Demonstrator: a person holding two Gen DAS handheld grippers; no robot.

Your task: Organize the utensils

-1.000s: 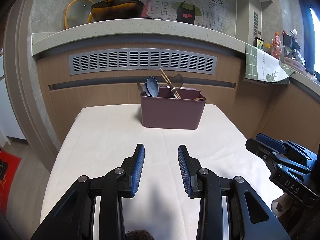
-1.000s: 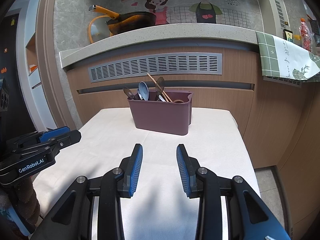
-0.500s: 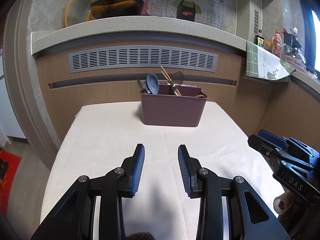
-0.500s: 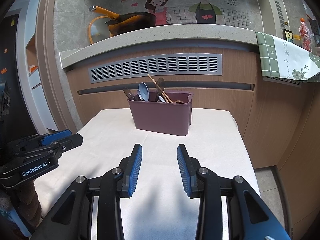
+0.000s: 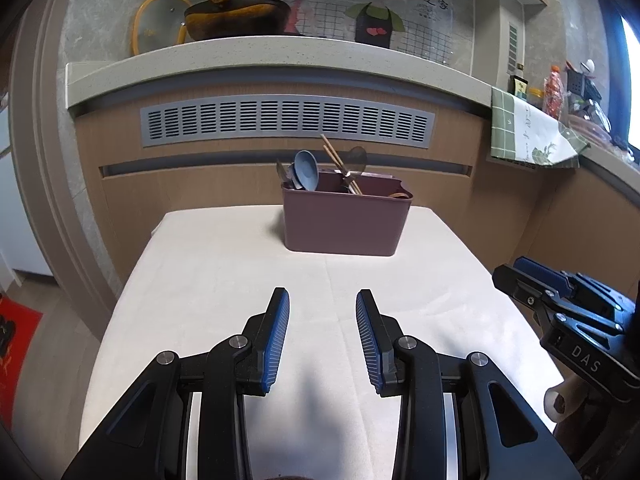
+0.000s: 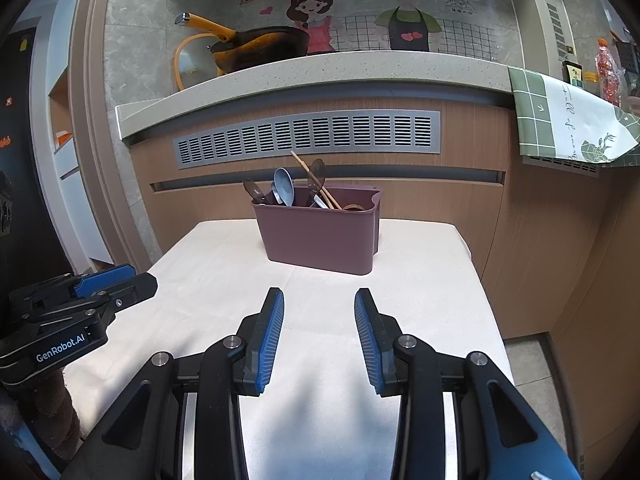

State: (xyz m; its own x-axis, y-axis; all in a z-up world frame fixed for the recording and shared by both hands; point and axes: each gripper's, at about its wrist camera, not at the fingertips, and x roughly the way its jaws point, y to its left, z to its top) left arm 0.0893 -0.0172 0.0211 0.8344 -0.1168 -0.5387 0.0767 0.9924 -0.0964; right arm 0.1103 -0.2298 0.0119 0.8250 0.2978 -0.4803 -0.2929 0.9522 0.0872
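A mauve utensil holder (image 5: 345, 222) stands at the far end of the cloth-covered table (image 5: 224, 280); it also shows in the right wrist view (image 6: 320, 236). In it stand a blue spoon (image 5: 306, 170), wooden chopsticks (image 5: 340, 166), a dark spoon (image 5: 357, 159) and other utensils. My left gripper (image 5: 322, 320) is open and empty, over the near part of the table. My right gripper (image 6: 319, 320) is open and empty beside it. Each gripper shows at the edge of the other's view: the right one (image 5: 560, 296) and the left one (image 6: 88, 292).
A counter (image 5: 280, 52) with a grey vent (image 5: 286, 122) rises behind the table, bearing an orange-handled pan (image 5: 232, 16). A green checked cloth (image 5: 528, 130) hangs at the right. The floor drops off on both sides of the table.
Both grippers have drawn back slightly and tilted a little; the holder sits a bit higher in the left view. Nothing on the table has moved.
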